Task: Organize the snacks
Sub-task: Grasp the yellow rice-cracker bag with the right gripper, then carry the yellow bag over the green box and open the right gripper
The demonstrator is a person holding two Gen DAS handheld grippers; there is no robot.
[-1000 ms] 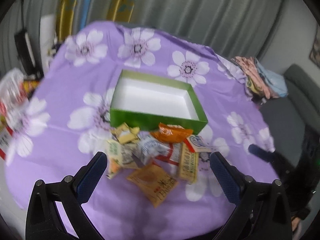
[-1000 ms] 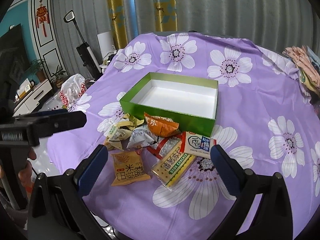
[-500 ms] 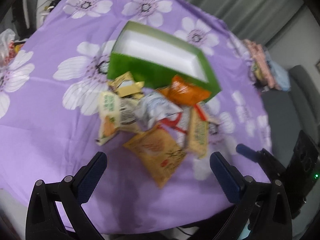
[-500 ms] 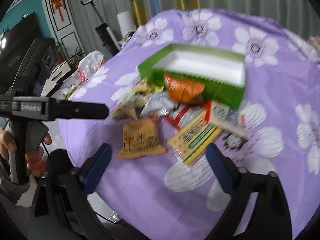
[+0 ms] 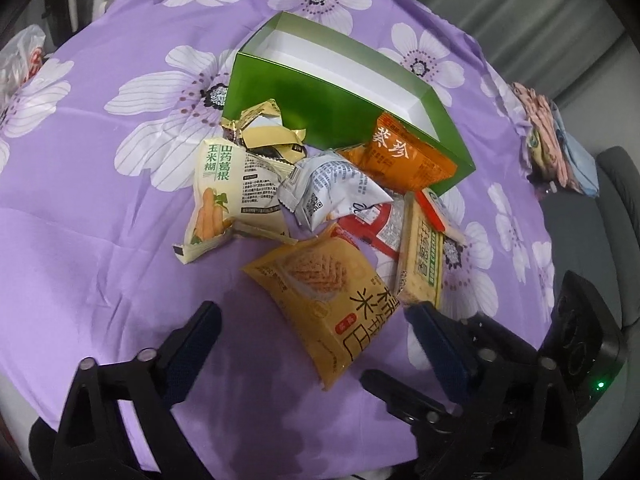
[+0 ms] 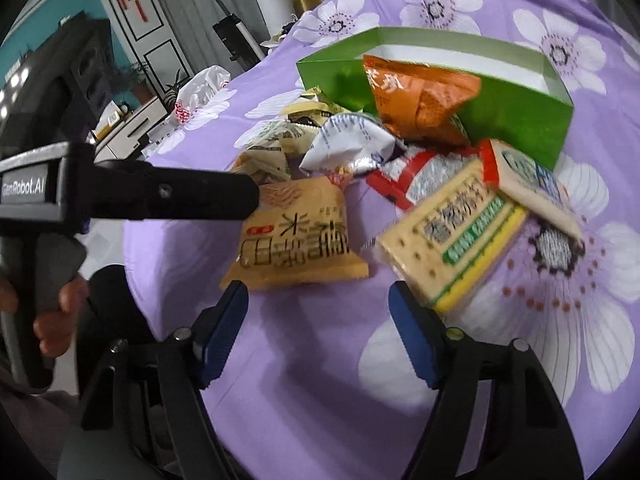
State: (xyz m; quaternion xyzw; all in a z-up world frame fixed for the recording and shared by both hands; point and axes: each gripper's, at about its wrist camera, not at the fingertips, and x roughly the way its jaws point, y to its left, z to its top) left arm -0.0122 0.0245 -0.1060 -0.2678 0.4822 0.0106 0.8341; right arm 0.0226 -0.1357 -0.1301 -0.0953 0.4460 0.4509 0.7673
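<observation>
Purple flower cloth covers the bench (image 5: 80,264); the yellow pack (image 5: 320,296) at 12 o'clock looks light, crinkly, slippery; take its edge; left gripper (image 5: 316,332) and right gripper (image 6: 318,316) closing, empty.

Soft, even daylight falls on the purple flower-printed tablecloth (image 5: 100,208), with faint shadows under the snack packets. Fisheye bending and dark vignetting ring both views. The right wrist view shows motion blur around the glossy green cardboard box (image 6: 520,120).

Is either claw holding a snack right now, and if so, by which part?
Nothing is held. The left claw and right claw are closing with no snack between the jaws yet.
</observation>
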